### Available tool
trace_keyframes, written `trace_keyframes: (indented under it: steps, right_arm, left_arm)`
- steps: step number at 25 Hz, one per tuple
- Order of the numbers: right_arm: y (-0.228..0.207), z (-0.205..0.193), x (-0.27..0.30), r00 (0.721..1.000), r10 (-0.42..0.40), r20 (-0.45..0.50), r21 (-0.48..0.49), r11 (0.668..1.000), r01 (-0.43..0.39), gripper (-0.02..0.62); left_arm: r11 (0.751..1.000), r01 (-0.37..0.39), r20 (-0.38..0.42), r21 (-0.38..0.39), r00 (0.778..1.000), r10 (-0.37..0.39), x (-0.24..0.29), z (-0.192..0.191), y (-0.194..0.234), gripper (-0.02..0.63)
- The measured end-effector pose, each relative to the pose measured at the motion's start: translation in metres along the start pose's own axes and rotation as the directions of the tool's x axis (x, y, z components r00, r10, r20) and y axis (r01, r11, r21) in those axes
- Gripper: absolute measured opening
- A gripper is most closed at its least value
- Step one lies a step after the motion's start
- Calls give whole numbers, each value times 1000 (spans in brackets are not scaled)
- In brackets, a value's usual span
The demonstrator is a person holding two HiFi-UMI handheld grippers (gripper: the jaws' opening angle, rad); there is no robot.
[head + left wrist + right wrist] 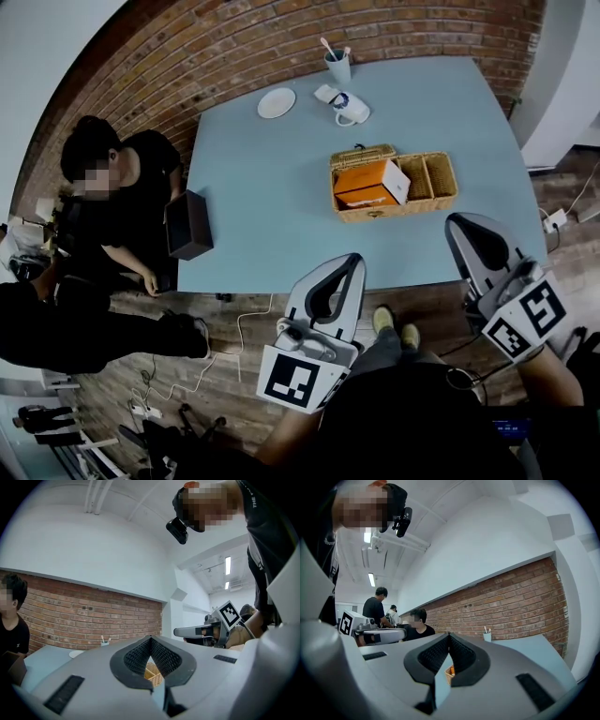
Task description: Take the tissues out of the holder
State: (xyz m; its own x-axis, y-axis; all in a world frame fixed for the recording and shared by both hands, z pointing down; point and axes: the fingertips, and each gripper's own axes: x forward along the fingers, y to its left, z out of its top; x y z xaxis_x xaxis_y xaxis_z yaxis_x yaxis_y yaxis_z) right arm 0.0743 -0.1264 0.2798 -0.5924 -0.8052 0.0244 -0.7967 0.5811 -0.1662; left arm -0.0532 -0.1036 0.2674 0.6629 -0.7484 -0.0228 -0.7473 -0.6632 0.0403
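In the head view the wicker holder (394,213) stands on the light blue table (262,197), right of the centre in the upper half of the frame; its lid is up at the far side. The orange and white tissue pack (367,183) lies in its left compartment; the two compartments to the right of it look bare.

The left gripper (354,259) is in the lower middle of the frame, below the holder and well apart from it; its tips show against the near edge of the table. In the left gripper view its jaws are closed tip to tip with nothing between them.

The right gripper (460,221) is at the lower right, just below the right end of the holder and not touching it; its jaws are also closed on nothing.

At the top of the frame stand a cup (338,66), a mug (352,111) and a white plate (277,102); a seated person (112,197) is at the left edge.
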Motion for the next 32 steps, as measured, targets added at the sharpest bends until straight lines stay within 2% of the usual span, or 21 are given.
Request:
trace_keyframes:
  steps: [9, 15, 28, 32]
  right_arm:
    - [1, 5, 43, 999, -18, -32, -27, 999, 17, -8]
    - [-5, 4, 62, 999, -34, -41, -22, 999, 34, -8]
    - [-39, 8, 73, 999, -32, -45, -7, 999, 31, -8]
    - [-55, 16, 81, 999, -14, -39, -35, 999, 13, -8]
  left_arm:
    - [999, 10, 39, -45, 999, -8, 9, 4, 44, 2]
    - [999, -3, 22, -47, 1000, 4, 15, 2, 74, 2]
    - [1000, 5, 5, -31, 1000, -4, 52, 1, 76, 3]
    - [1000, 7, 9, -6, 1000, -7, 73, 8, 74, 2]
